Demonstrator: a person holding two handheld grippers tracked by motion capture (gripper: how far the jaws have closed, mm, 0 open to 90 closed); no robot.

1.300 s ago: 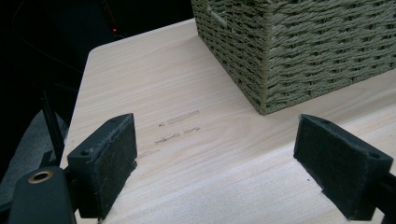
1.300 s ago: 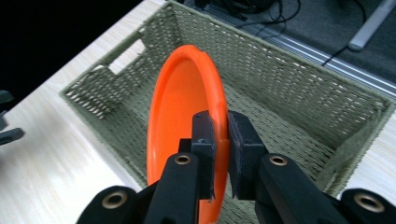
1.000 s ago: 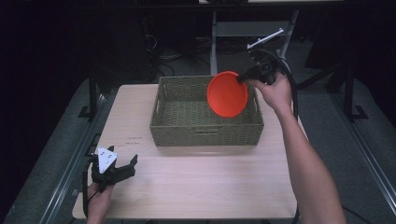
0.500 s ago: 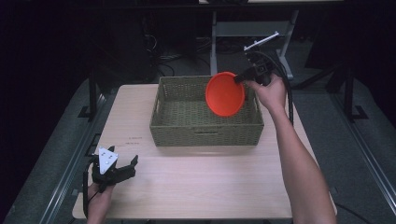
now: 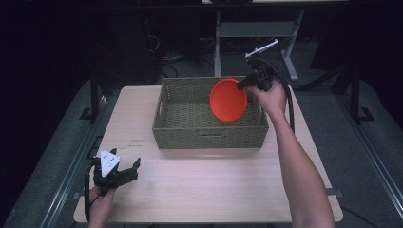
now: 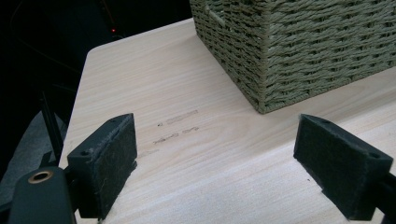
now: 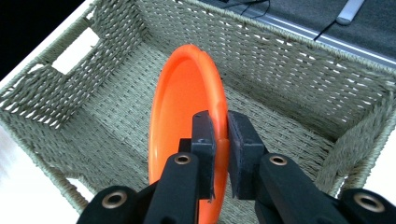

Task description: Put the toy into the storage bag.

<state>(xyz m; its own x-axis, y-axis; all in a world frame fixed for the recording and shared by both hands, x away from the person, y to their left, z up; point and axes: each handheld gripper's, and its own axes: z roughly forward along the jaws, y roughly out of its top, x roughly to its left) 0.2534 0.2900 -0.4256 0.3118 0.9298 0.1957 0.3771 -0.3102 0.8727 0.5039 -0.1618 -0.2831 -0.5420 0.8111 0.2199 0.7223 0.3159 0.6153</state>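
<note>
From the high view we see the right gripper (image 5: 243, 84) holding an orange plate (image 5: 228, 100) by its rim, on edge over the right part of a woven basket (image 5: 209, 137) that stands on the pale wooden desk (image 5: 214, 185). Our left gripper (image 5: 124, 171) rests near the desk's front left corner, well apart from the basket, its jaws spread with nothing in them.

In the left gripper view the two black, felt-like pads (image 6: 105, 163) stand wide apart over bare wood grain, with the basket's coarse braided corner (image 6: 299, 51) just ahead.

In the right gripper view the jaws are closed on the plate's (image 7: 187, 107) rolled rim, one pad on each face. The plate looks like smooth, glossy plastic, round and shallow; we judge it light, stiff and somewhat slippery, so the rim is the right place to pinch it. The basket's (image 7: 303, 60) inside is rough woven fibre with handle slots in its walls.
</note>
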